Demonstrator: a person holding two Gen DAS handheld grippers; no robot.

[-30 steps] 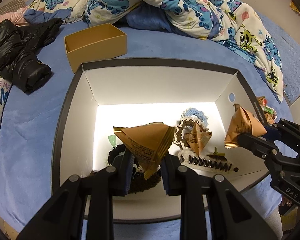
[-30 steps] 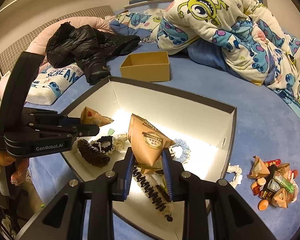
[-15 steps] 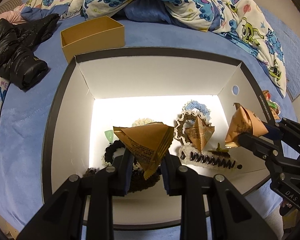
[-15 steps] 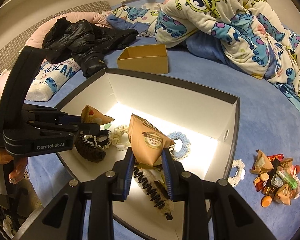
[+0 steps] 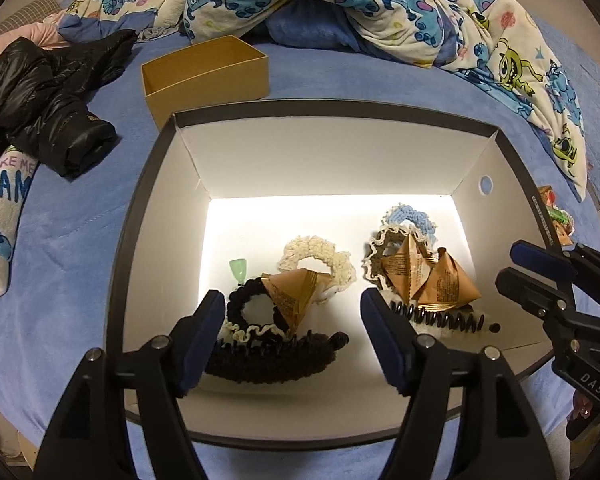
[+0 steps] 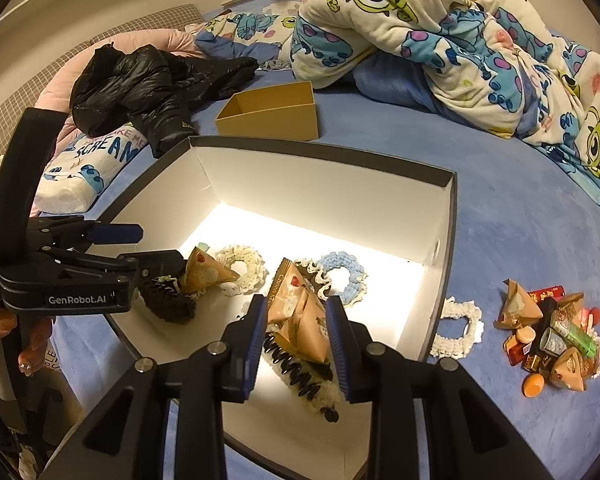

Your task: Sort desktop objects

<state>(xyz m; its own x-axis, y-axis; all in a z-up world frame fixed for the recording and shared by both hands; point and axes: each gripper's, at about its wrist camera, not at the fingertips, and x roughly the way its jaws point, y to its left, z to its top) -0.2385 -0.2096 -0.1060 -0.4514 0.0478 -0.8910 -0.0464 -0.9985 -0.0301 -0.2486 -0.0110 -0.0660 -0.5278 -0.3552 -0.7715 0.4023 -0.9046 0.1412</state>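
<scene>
1. Left gripper (image 5: pixel 291 320): jaws apart, empty; brown triangular snack packet (image 5: pixel 293 292) lies in the white-lined storage box (image 5: pixel 340 152), on scrunchies.
2. Right gripper (image 6: pixel 293 328): jaws apart, second brown packet (image 6: pixel 300 320) lying loose between them, judged deposited.

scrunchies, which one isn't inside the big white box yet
The cream scrunchie lying on the blue bedspread, just outside the white box wall beside the snack pile. The cream, blue and dark ones all lie on the box floor.

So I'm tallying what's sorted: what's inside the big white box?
Inside the white box: three brown triangular packets, cream, blue and black scrunchies, two hair claws. Anything beneath them is covered.
</scene>
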